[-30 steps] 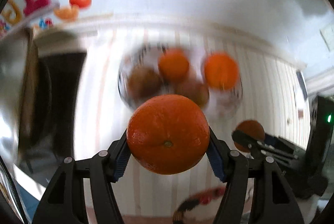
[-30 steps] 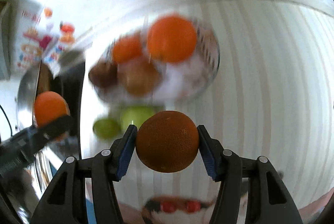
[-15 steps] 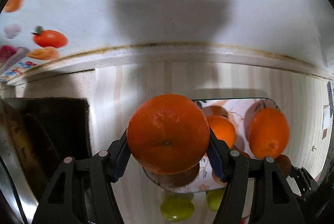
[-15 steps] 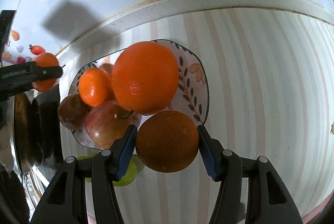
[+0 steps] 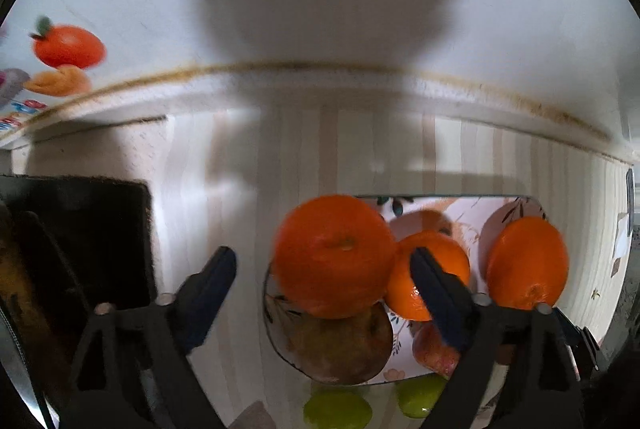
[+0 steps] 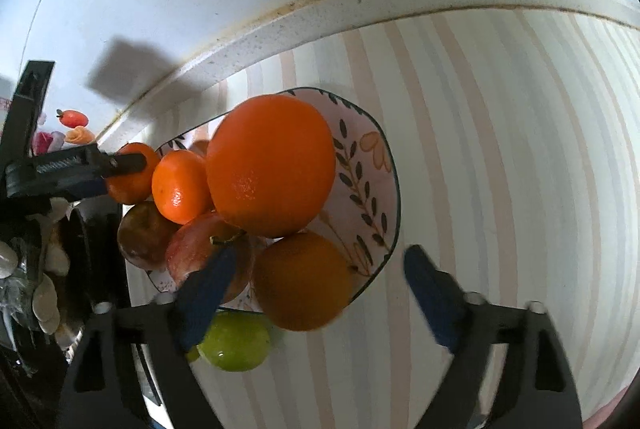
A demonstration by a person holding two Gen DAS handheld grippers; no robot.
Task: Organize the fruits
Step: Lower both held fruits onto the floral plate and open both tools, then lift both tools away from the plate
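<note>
Nearest my left tool (image 5: 322, 271), the blue pads are spread wide with nothing clamped between them. The orange (image 5: 334, 255) sits just past them, balanced on top of a brownish fruit (image 5: 340, 345) at the left edge of the plate (image 5: 460, 205). I judge that perch risky: it rests on a rounded fruit right at the rim, and a small nudge from my pad as I pull away could roll it off onto the striped surface (image 5: 208, 189) toward the dark stove area (image 5: 76, 241).

My right tool (image 6: 316, 267) is likewise spread open and grips nothing. The duller orange (image 6: 302, 281) lies between its pads at the near edge of the plate, seemingly overhanging the rim, though I cannot tell how much of it is supported. If it is only leaning on the red apple (image 6: 208, 253) and the large orange (image 6: 270, 165), it may tip out toward the green fruit (image 6: 234, 343) lying on the surface just beside the plate.

Farther in, the pile is crowded: a small mandarin (image 6: 180, 187) is wedged against the large orange. Any shift could cascade through touching fruit. Beyond that, the left tool's finger is close to the far orange, so a careless retreat from either side could disturb the heap.
</note>
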